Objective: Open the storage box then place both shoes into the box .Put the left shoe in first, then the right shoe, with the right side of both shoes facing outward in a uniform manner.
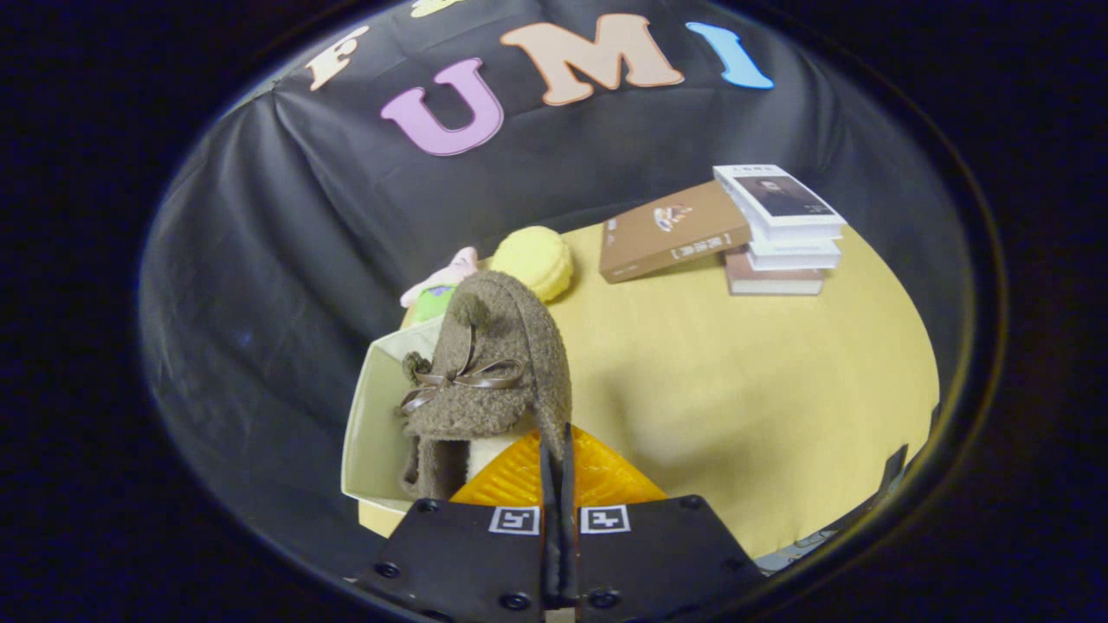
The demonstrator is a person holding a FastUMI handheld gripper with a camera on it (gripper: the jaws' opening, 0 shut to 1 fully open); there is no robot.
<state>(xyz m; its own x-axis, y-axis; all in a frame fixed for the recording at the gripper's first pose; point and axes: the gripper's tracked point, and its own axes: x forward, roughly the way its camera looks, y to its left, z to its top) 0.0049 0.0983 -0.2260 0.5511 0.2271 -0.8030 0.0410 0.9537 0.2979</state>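
Gripper view — fingers point(519, 472) pinching shoe point(489, 363)

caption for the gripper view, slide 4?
Gripper shut on a fuzzy brown shoe, holding it over the open storage box.

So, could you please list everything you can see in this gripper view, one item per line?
Fuzzy brown shoe with ribbon bow: one, brown, held upright just ahead of the fingers, over the box.
Open white storage box: one, white, beneath and beside the shoe.
Round yellow plush cushion: one, yellow, beyond the shoe.
Pink and green soft toy: one, beside the cushion.
Brown book: one, leaning on the stack.
Stack of books: three at least, white and brown, far side of table.
Yellow tablecloth: one.
Gripper: one, black with orange fingers, closed on the shoe's edge.
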